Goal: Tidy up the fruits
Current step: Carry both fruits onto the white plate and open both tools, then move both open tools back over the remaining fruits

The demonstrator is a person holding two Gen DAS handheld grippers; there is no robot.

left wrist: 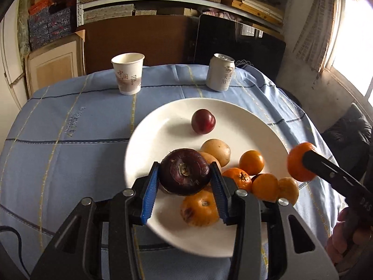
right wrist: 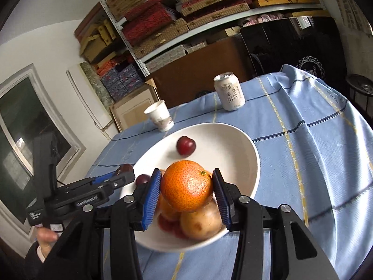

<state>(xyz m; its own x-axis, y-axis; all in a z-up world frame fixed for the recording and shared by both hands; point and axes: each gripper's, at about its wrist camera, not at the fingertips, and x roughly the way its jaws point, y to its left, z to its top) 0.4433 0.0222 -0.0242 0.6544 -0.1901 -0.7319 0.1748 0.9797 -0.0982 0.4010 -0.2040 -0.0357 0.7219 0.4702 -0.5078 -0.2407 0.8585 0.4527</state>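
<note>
The dark purple, round fruit with a woody stem scar (left wrist: 185, 171) sits clamped between the blue ribbed pads of the left gripper (left wrist: 185, 179), held above the near half of the wide white ceramic plate (left wrist: 163, 126), probably so it can be set down among the others or carried off to sort. The right gripper (right wrist: 186, 187) likewise pinches a pitted orange mandarin (right wrist: 186, 185) over the plate's near rim, above a tan, potato-like fruit (right wrist: 201, 219). Both loads appear lifted clear of the pile, which suggests a sorting step in mid-carry.

On the plate, several small orange mandarins (left wrist: 251, 162) crowd the near right side, while a red plum (left wrist: 203, 121) lies alone farther back. The far left of the plate is bare and looks the easiest place to lower something. Beyond it, well apart, stand a white paper cup (left wrist: 127, 73) and a pale drinks can (left wrist: 220, 72) on the blue checked tablecloth (left wrist: 70, 116), which drops off at the right edge.
</note>
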